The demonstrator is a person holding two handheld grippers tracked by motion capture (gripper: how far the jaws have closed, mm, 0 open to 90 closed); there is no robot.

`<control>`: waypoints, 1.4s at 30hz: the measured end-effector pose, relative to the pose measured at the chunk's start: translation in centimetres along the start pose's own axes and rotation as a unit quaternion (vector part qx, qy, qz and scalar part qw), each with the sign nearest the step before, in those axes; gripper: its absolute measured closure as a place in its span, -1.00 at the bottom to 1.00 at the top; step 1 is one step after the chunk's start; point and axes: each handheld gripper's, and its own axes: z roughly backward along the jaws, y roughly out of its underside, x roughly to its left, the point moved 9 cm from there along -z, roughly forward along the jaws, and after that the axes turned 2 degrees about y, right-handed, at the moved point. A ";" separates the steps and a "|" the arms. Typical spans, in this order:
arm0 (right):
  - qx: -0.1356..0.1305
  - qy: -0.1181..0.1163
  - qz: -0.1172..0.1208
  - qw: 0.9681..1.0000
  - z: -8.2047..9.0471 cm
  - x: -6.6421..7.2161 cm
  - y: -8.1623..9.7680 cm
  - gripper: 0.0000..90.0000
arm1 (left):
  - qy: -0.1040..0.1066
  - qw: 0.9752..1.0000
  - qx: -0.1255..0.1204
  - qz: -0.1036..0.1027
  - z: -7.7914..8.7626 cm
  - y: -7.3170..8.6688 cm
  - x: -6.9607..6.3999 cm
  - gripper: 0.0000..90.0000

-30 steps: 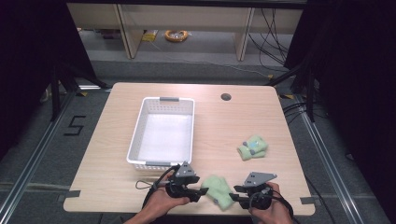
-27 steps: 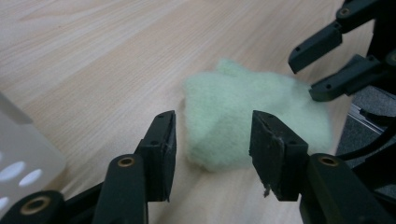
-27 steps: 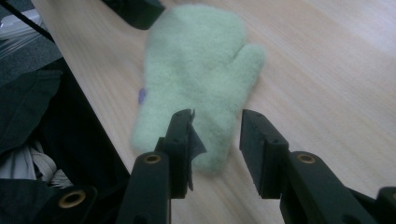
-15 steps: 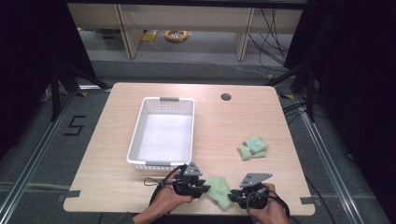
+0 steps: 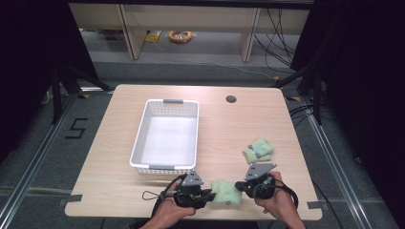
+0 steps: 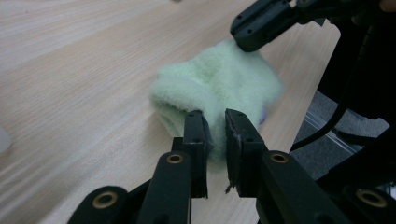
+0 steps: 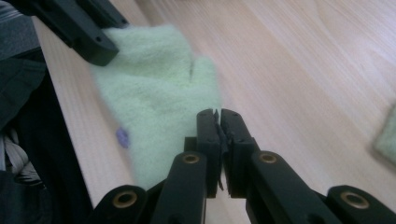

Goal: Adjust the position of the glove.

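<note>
Now both grippers are clamping one sock point(image 5: 226, 192).
Left gripper point(image 5: 206, 196) is pinching its 9 o'clock edge, right gripper point(image 5: 241, 187) its 3 o'clock edge; both jaws have just been closing.

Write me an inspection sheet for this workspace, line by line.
Surface: wooden table, round hole near the far edge.
Job's things: green sock at the near edge; white basket, nothing seen inside.
Clutter: second green sock to the right.
Grippers: left hand-held gripper shut on the sock's cuff; right hand-held gripper shut on its opposite edge; both have just been closing.
Cables: black loops trail from the left one.
Surroundings: shelf unit, yellow coil on the floor.
</note>
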 end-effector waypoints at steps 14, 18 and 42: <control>0.020 -0.010 -0.006 1.000 -2.5 -1.6 0.5 0.86 | -0.022 1.000 0.004 -0.001 -1.0 1.2 0.7 0.57; 0.002 -0.012 -0.029 1.000 -2.2 -2.0 0.2 0.45 | -0.039 0.999 0.010 -0.001 -0.4 1.3 1.2 0.19; -0.057 0.154 -0.207 0.964 2.0 -12.9 1.6 0.11 | -0.053 0.999 -0.010 0.007 3.7 2.6 2.4 -0.43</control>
